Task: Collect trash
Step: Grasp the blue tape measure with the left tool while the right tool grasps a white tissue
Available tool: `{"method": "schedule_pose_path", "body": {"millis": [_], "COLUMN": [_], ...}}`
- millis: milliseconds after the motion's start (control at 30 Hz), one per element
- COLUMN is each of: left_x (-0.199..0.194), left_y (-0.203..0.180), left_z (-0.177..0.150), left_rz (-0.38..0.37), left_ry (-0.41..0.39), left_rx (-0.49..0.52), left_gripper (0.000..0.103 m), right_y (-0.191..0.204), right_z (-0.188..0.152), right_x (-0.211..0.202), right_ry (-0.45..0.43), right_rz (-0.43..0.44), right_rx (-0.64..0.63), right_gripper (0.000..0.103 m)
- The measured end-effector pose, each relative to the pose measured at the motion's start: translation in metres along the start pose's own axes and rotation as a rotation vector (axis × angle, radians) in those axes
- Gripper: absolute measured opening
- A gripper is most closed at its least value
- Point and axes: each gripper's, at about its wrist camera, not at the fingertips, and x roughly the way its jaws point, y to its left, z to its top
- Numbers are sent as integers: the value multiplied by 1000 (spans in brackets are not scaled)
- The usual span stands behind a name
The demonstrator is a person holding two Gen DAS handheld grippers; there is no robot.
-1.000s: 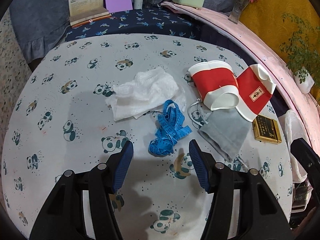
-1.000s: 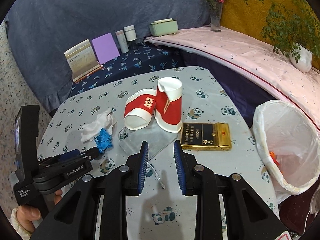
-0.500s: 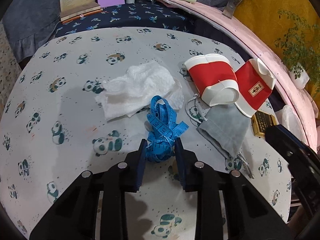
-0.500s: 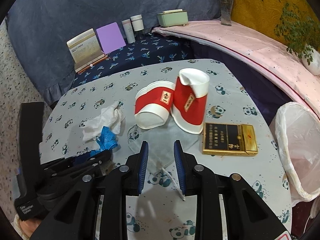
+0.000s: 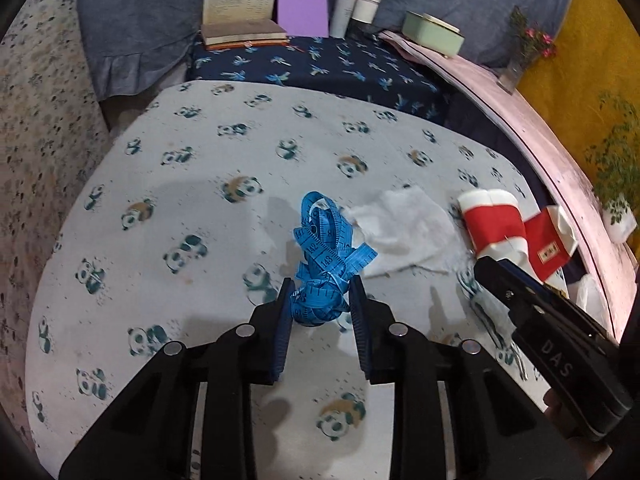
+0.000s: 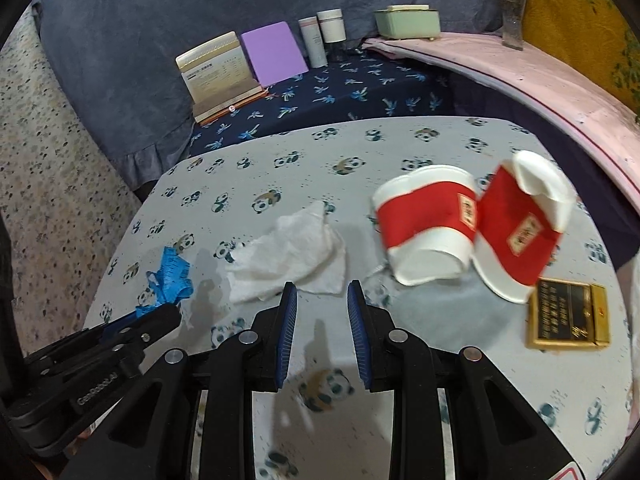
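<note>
The left gripper is pinching a crumpled blue measuring tape between its two blue-padded fingers; its jaws have just been closing, and the tape is now bunched between them with loose loops sticking up beyond the tips. The tape is sitting over the middle of the panda-print tablecloth, just left of a crumpled white tissue, and whether it is touching the cloth cannot be told.

The right gripper is hovering with its jaws narrowly parted and nothing between them, its tips pointing at the near edge of the tissue. In its view the left gripper is showing at the lower left with the tape at its tip.

To the right of the tissue, two red-and-white paper cups are lying on their sides and touching each other: one cup with its open mouth facing the camera and a second cup with a dented rim beside it. A grey pouch is lying flat on the near side of the cups, and a gold-and-black box is resting at its right, near the table's right edge.

On the far side, on a dark blue patterned cloth, an open book, a purple card, two white bottles and a pale green box are standing.
</note>
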Motion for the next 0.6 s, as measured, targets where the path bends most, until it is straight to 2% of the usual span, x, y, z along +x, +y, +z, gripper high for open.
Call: {"method": "schedule_pose_path", "body": {"millis": [233, 333, 500, 600], "left_x": [7, 13, 20, 20], "left_y": [7, 5, 2, 2], "left_z": [13, 17, 18, 18], "left_rz": [18, 19, 23, 24], "left_ry": [-12, -9, -2, 1], "left_rx": [-9, -8, -2, -4], "left_gripper": [27, 27, 27, 27], "right_y": [6, 6, 3, 0], "right_z": [16, 20, 19, 17], "right_x": [35, 46, 59, 65], "right_ry": [28, 36, 60, 87], "right_rz": [-4, -2, -2, 17], "right_rx": [7, 11, 13, 28], "right_gripper": [26, 35, 34, 12]}}
